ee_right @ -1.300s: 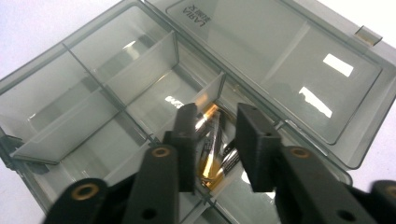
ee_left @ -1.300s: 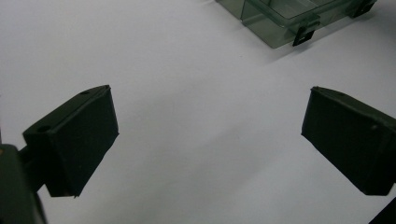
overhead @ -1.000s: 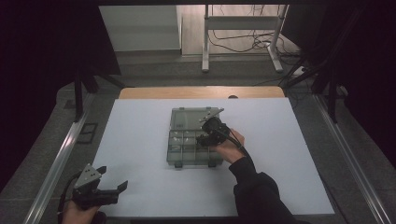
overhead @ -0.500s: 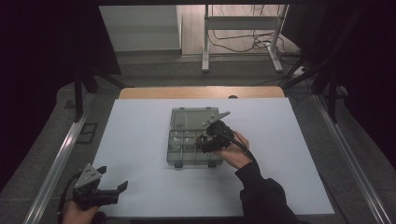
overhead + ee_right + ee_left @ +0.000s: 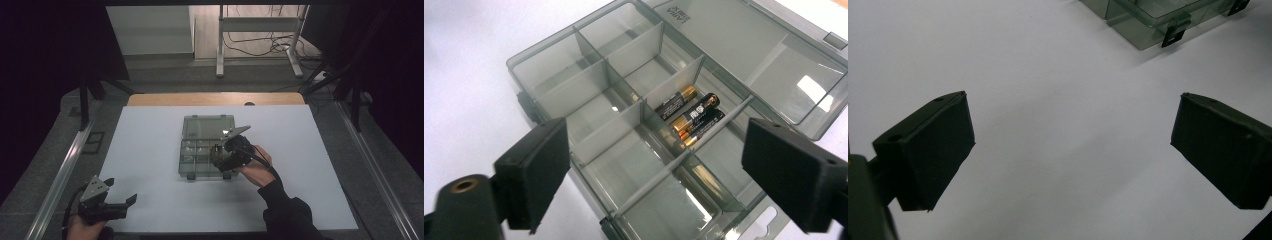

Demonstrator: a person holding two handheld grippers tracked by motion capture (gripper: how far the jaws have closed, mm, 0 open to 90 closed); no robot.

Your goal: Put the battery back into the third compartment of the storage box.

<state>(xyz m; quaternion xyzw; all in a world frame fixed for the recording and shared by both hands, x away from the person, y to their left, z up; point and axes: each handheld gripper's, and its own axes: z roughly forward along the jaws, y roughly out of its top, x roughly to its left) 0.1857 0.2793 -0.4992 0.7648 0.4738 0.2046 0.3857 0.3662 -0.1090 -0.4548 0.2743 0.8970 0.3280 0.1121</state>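
High view: the right gripper [image 5: 220, 155] hovers over the clear smoky-grey plastic compartment box [image 5: 200, 150] lying open mid-table; the left gripper [image 5: 122, 207] rests at the table's near-left corner, well apart.

Left gripper view: its jaws gape wide, empty, over white tabletop [image 5: 1058, 125].

Right gripper view: the jaws, just opened wide, hold nothing; three black-and-gold batteries [image 5: 691, 118] lie in a middle compartment between and beyond them.

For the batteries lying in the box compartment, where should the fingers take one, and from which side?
Take the top battery at mid-body, coming from above, fingers across its width: the batteries lie flat, packed side by side, with divider walls of the organizer box close around.

One clear compartment box [image 5: 589, 90], three batteries [image 5: 694, 120] in one compartment, two hand-held grippers, left [image 5: 131, 201], right [image 5: 216, 152]
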